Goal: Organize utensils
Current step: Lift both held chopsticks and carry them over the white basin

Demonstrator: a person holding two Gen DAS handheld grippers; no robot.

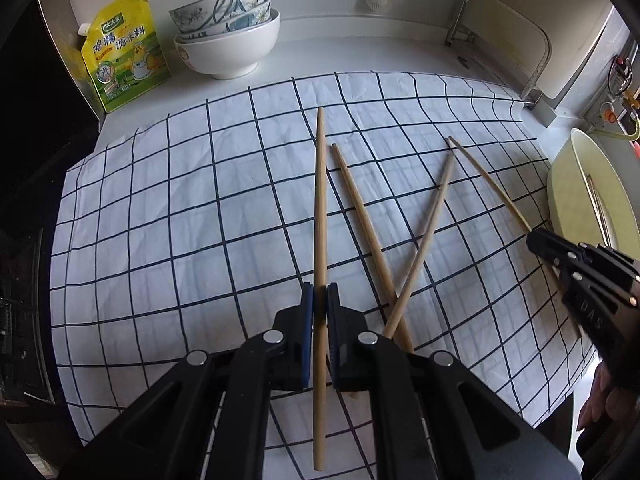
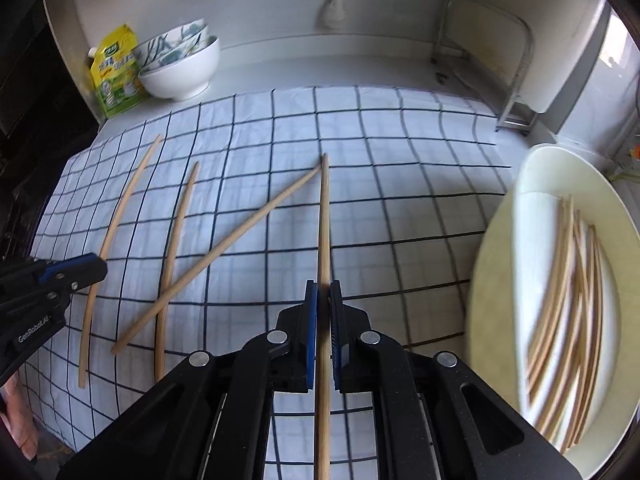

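Observation:
My left gripper (image 1: 320,300) is shut on a wooden chopstick (image 1: 319,200) that runs straight along its fingers, lifted a little off the checked cloth (image 1: 180,220). My right gripper (image 2: 323,292) is shut on another chopstick (image 2: 325,220) in the same way. Each gripper also shows in the other view, the left gripper (image 2: 100,266) at the left edge and the right gripper (image 1: 534,240) at the right edge. Two more chopsticks (image 1: 368,240) (image 1: 424,236) lie crossed on the cloth between them. A cream plate (image 2: 492,280) at the right holds several chopsticks (image 2: 568,320).
Stacked bowls (image 1: 228,36) and a yellow seasoning pouch (image 1: 124,52) stand at the back left against the wall. A metal rack (image 1: 500,40) stands at the back right. The cloth's left side lies bare. The counter ends in a dark drop at the left.

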